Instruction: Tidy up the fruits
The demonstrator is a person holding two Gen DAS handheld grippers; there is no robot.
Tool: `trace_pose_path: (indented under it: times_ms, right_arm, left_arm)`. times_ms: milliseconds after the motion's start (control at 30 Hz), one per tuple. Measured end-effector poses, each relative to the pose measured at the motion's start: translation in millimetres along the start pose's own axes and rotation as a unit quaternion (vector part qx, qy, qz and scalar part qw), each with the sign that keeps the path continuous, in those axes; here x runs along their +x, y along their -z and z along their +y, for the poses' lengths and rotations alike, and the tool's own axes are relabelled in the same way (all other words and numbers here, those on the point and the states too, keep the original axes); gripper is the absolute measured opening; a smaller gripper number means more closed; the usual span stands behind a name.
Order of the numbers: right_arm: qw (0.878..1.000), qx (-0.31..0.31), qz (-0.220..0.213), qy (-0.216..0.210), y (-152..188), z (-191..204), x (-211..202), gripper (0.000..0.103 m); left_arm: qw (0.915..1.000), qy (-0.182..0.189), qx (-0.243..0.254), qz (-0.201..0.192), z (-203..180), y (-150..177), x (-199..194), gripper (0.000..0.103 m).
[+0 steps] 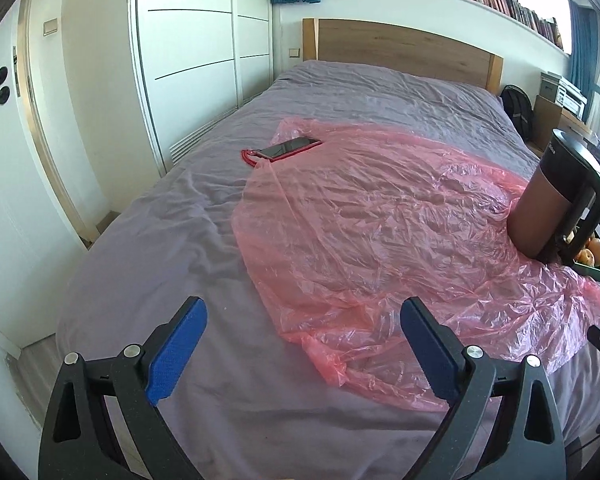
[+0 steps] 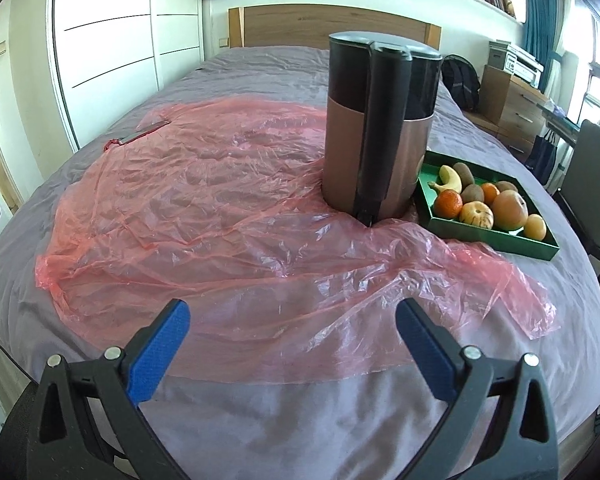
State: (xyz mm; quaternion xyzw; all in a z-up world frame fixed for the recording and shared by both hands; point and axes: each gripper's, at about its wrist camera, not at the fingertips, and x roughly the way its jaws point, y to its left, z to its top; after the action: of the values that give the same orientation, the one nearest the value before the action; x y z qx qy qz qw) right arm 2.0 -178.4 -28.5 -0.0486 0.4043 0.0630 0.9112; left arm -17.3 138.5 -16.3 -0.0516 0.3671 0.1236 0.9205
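A green tray (image 2: pixel 495 240) on the bed's right side holds several fruits: a banana (image 2: pixel 448 181), kiwis (image 2: pixel 465 173), oranges (image 2: pixel 447 205), a striped apple (image 2: pixel 476 213) and a large reddish apple (image 2: pixel 509 210). In the left wrist view only the tray's corner (image 1: pixel 595 273) and some fruit (image 1: pixel 593 254) show behind the jug. My left gripper (image 1: pixel 303 322) is open and empty above the near bed edge. My right gripper (image 2: pixel 293 322) is open and empty over the pink sheet's front edge, well short of the tray.
A tall copper and black jug (image 2: pixel 379 128) stands just left of the tray, also in the left wrist view (image 1: pixel 555 200). A pink plastic sheet (image 2: pixel 220 208) covers the grey bed (image 2: pixel 300 420). A red phone (image 1: pixel 290 148) lies far left. A chair (image 2: pixel 591 184) stands right.
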Motion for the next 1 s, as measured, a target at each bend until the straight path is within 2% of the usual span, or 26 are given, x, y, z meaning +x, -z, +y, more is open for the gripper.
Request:
trace_pose_path:
  times_ms: [400,1000]
  right_arm:
    - [0.999,0.039,-0.018,0.012,-12,-31,-11,0.103]
    - [0.999,0.040,-0.023,0.018,-17,-36,-15,0.103]
  left_arm:
    - [0.9973,0.043,0.059,-0.012,-44,-6,-14,0.095]
    - [0.9968,0.047,0.063,-0.019,-54,-9,-15,0.095]
